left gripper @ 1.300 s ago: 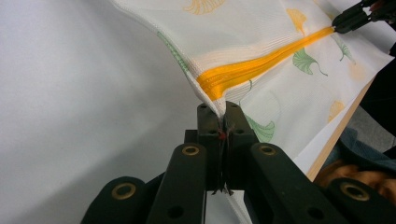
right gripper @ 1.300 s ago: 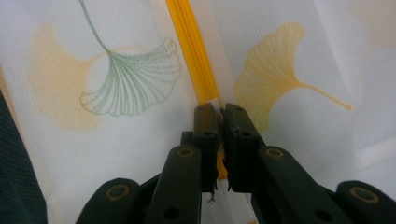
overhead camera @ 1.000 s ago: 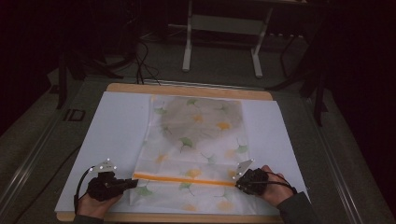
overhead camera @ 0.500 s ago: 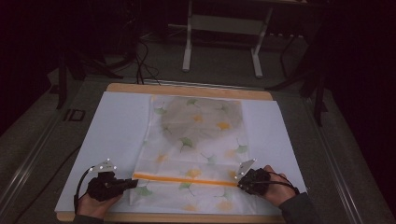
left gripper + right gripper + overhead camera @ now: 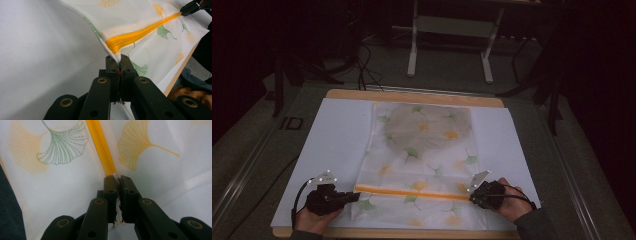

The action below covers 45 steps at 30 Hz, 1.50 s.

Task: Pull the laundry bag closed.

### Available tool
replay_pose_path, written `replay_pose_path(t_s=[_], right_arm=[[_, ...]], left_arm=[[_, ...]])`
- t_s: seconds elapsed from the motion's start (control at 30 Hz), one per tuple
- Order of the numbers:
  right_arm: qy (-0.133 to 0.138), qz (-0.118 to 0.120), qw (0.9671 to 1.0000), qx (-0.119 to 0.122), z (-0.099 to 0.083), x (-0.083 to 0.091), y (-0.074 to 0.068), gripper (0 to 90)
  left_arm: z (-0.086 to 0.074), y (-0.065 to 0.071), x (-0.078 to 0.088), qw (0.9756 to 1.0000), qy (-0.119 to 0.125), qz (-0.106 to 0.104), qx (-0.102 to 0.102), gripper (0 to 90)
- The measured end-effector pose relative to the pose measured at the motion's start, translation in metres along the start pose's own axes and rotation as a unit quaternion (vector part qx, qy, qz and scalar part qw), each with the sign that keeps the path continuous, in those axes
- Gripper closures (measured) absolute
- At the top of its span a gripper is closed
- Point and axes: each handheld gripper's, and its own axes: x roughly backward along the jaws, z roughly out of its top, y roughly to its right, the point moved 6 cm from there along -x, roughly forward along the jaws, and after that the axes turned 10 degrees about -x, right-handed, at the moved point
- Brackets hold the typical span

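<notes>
A white mesh bag (image 5: 422, 160) printed with green and yellow ginkgo leaves lies flat on the white sheet (image 5: 337, 135). An orange zipper (image 5: 412, 192) crosses its near end. My left gripper (image 5: 356, 197) is shut on the bag's left edge at the zipper's end, and the cloth rises pinched between the jaws of the left gripper (image 5: 116, 59) beside the zipper (image 5: 140, 35). My right gripper (image 5: 471, 196) is shut on the zipper's right end. In the right gripper view the zipper (image 5: 101, 145) runs straight into the closed right gripper (image 5: 116, 179). Something grey and rounded (image 5: 427, 125) shows through the bag's far half.
The sheet covers a wooden board (image 5: 412, 96) whose near edge (image 5: 412, 233) lies just below both hands. A metal table frame (image 5: 452, 30) and cables (image 5: 362, 70) stand on the dark floor behind. Bare sheet lies on both sides of the bag.
</notes>
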Motion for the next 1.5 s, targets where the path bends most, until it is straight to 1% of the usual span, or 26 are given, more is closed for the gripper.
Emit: replay_pose_path(t_s=[0.3, 0.33, 0.47, 0.53, 0.7, 0.83, 0.9, 0.97, 1.03, 1.1, 1.17, 1.23, 1.3, 1.4, 1.43, 1.5], right_arm=[[-0.003, -0.004, 0.9999, -0.011, -0.012, 0.006, 0.006, 84.7], [0.0, -0.003, 0.9999, -0.011, -0.012, 0.006, 0.006, 84.7], [-0.001, -0.005, 0.9999, -0.012, -0.013, 0.007, 0.006, 84.6], [-0.001, -0.006, 0.9999, -0.012, -0.013, 0.008, 0.006, 84.7], [0.009, 0.0, 0.9998, -0.02, -0.015, 0.008, 0.006, 84.6], [0.008, 0.001, 0.9998, -0.019, -0.017, 0.009, 0.005, 84.7], [0.008, 0.002, 0.9998, -0.02, -0.017, 0.009, 0.005, 84.5], [0.012, 0.003, 0.9996, -0.025, -0.017, 0.008, 0.005, 83.6], [0.022, 0.01, 0.9992, -0.03, -0.018, 0.007, 0.007, 80.1], [0.033, 0.025, 0.9984, -0.039, -0.018, 0.007, 0.008, 75.8], [0.04, 0.03, 0.9977, -0.046, -0.019, 0.007, 0.008, 71.5], [0.046, 0.033, 0.9971, -0.051, -0.02, 0.008, 0.009, 68.3], [0.059, 0.032, 0.9959, -0.062, -0.02, 0.008, 0.011, 60.0], [0.077, 0.031, 0.9933, -0.081, -0.022, 0.009, 0.014, 56.2], [0.083, 0.027, 0.9924, -0.086, -0.022, 0.008, 0.016, 54.1], [0.093, 0.019, 0.9899, -0.105, -0.024, 0.008, 0.02, 50.0]], left_arm=[[-0.001, 0.0, -0.001, 1.0, -0.005, -0.002, 0.003, 88.2], [-0.002, 0.0, -0.002, 1.0, -0.007, -0.003, 0.003, 88.2], [-0.003, -0.001, -0.002, 0.9999, -0.011, -0.004, 0.004, 88.2], [-0.003, -0.001, -0.003, 0.9999, -0.013, -0.004, 0.008, 88.2], [-0.004, -0.001, -0.004, 0.9998, -0.016, -0.005, 0.012, 88.3], [-0.006, -0.002, -0.005, 0.9996, -0.022, -0.005, 0.014, 88.3], [-0.006, -0.001, -0.005, 0.9997, -0.022, -0.003, 0.013, 88.2], [-0.005, -0.001, -0.004, 0.9998, -0.018, 0.0, 0.006, 87.2], [-0.005, -0.001, -0.005, 0.9998, -0.021, 0.005, 0.003, 84.6], [-0.006, -0.002, -0.007, 0.9997, -0.025, 0.009, 0.003, 79.5], [-0.006, -0.002, -0.006, 0.9996, -0.024, 0.012, 0.002, 75.7], [-0.006, -0.002, -0.005, 0.9998, -0.02, 0.009, 0.001, 69.1], [-0.006, -0.003, -0.003, 0.9998, -0.017, 0.012, 0.002, 66.2], [-0.006, -0.006, 0.0, 0.9998, -0.008, 0.019, 0.005, 63.5], [-0.006, -0.007, 0.001, 0.9997, -0.006, 0.025, 0.005, 63.0], [-0.006, -0.009, 0.004, 0.9994, -0.004, 0.034, 0.002, 61.4]])
